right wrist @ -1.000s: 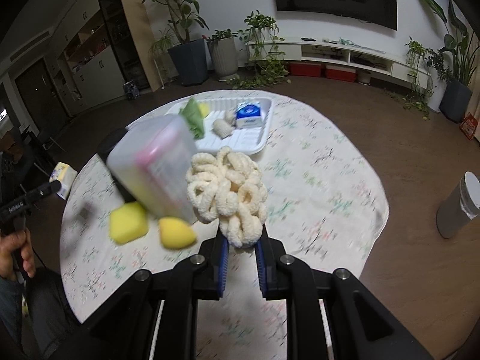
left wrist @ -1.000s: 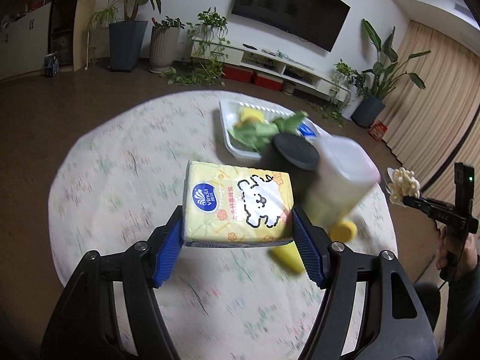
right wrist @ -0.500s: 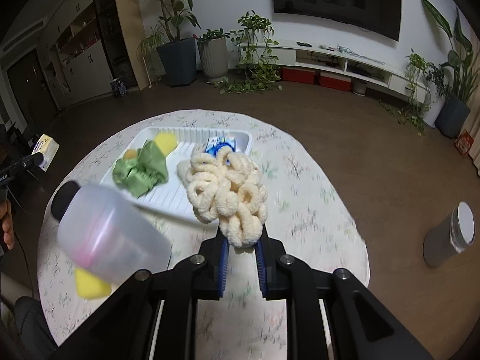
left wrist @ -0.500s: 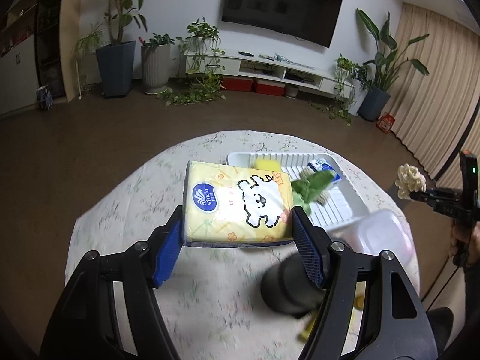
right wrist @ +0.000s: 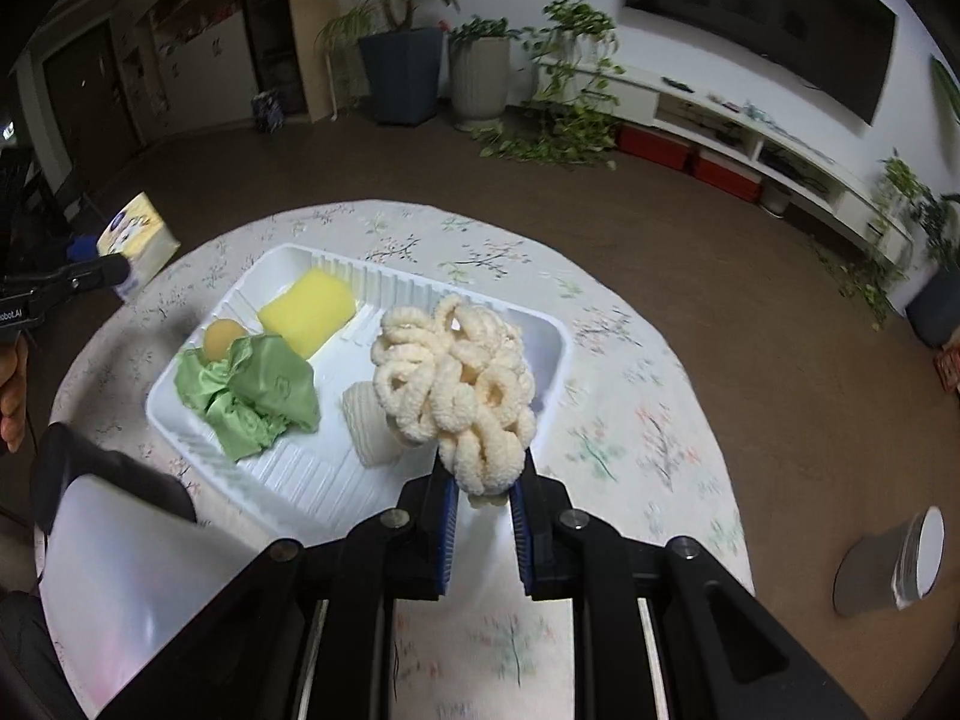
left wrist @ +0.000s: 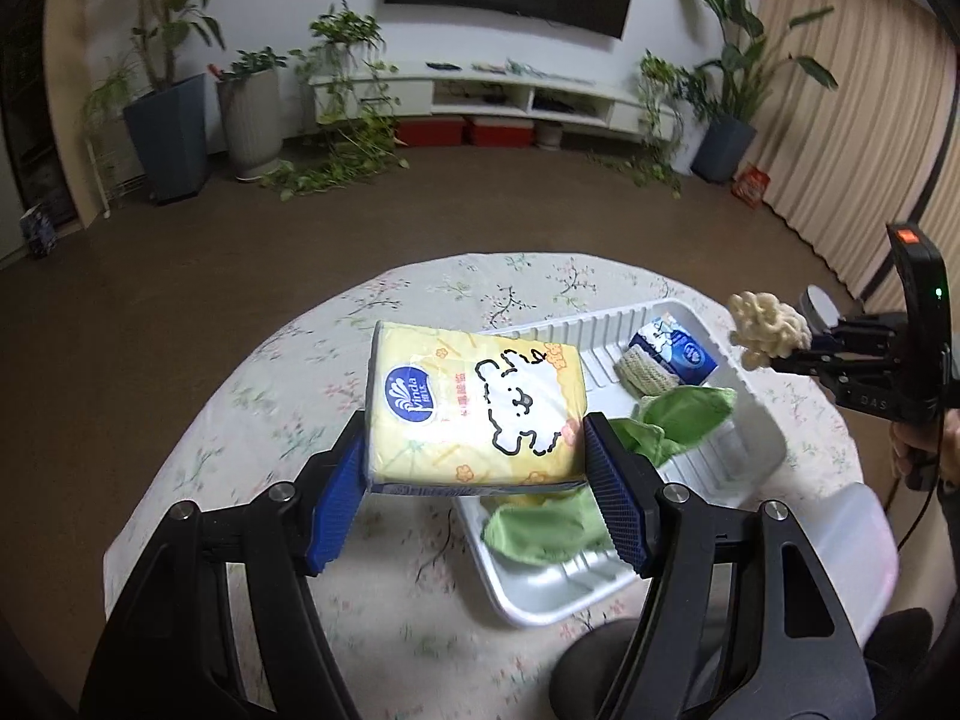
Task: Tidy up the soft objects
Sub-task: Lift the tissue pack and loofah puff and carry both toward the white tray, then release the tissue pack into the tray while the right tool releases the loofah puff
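Observation:
My left gripper (left wrist: 474, 480) is shut on a yellow tissue pack (left wrist: 474, 414) and holds it in the air just left of the white tray (left wrist: 762, 450). My right gripper (right wrist: 485, 501) is shut on a cream loopy chenille bundle (right wrist: 456, 384), which hangs over the right half of the same tray (right wrist: 546, 324). In the tray lie a crumpled green cloth (right wrist: 252, 396), a yellow sponge (right wrist: 309, 311), a small orange ball (right wrist: 223, 337), a cream knitted roll (right wrist: 366, 420) and a small blue-and-white tissue packet (left wrist: 675, 351). The other gripper shows at each view's edge.
A translucent plastic jug with a black cap (right wrist: 120, 540) lies on the round flowered tablecloth (right wrist: 630, 420) near the tray's front corner. A grey cylinder (right wrist: 888, 570) stands on the brown floor at right. Plants and a TV shelf line the far wall.
Both grippers have swung sideways around the table with their loads still held. The tray now lies right below the loopy bundle and beside the tissue pack; the jug has slid toward the frame edges.

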Motion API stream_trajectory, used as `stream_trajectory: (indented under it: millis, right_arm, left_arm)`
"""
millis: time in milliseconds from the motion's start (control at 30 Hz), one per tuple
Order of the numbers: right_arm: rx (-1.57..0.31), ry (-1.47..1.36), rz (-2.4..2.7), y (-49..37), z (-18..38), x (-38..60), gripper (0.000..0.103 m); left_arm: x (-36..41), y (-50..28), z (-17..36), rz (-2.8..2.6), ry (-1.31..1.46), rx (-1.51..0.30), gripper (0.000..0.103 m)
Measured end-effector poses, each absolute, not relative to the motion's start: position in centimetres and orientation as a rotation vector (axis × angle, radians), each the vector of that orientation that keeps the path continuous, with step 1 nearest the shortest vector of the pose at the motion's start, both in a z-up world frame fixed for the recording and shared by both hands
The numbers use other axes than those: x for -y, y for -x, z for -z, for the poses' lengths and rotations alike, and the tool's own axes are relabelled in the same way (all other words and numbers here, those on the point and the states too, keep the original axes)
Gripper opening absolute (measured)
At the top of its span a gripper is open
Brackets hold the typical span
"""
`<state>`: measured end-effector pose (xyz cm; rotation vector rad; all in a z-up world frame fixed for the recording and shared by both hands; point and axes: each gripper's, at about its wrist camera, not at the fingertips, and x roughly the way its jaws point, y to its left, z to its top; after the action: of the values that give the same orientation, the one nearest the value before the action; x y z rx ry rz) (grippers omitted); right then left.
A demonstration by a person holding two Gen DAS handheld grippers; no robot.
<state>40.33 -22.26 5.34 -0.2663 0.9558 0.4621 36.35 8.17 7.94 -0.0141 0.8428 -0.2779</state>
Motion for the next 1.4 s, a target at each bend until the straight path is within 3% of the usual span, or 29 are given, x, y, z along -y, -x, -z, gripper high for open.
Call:
stream_trajectory:
  millis: [667, 867, 1067, 1167, 1267, 1300, 1400]
  right_arm:
    - [-1.014, 0.371, -0.606, -44.7, -1.4, 15.3, 0.019]
    - [-1.015, 0.39, -0.622, -44.9, -1.2, 14.9, 0.021]
    - [-1.016, 0.387, -0.621, -44.7, -0.9, 15.1, 0.034]
    - [-1.013, 0.386, -0.615, -44.4, -0.9, 15.4, 0.036]
    - [-1.002, 0.38, -0.606, -44.3, -1.1, 15.9, 0.049]
    - [-0.998, 0.378, -0.605, -44.2, -1.2, 16.0, 0.056]
    - [-0.989, 0.38, -0.603, -44.0, -1.6, 16.1, 0.064]
  left_arm:
    - [-4.4, -41.4, -3.1, 0.439, 0.004, -0.92, 0.068]
    - [-4.2, -41.7, -2.6, 0.456, 0.038, -0.936, 0.073]
    - [-4.4, -42.0, -2.8, 0.438, 0.041, -0.929, 0.077]
    - [-4.5, -41.9, -2.7, 0.433, 0.044, -0.929, 0.079]
    - [-4.4, -41.9, -2.7, 0.431, 0.029, -0.927, 0.081]
    - [-4.4, -41.9, -2.8, 0.427, 0.021, -0.926, 0.085]
    - [-4.3, -41.7, -3.1, 0.42, 0.007, -0.918, 0.096]
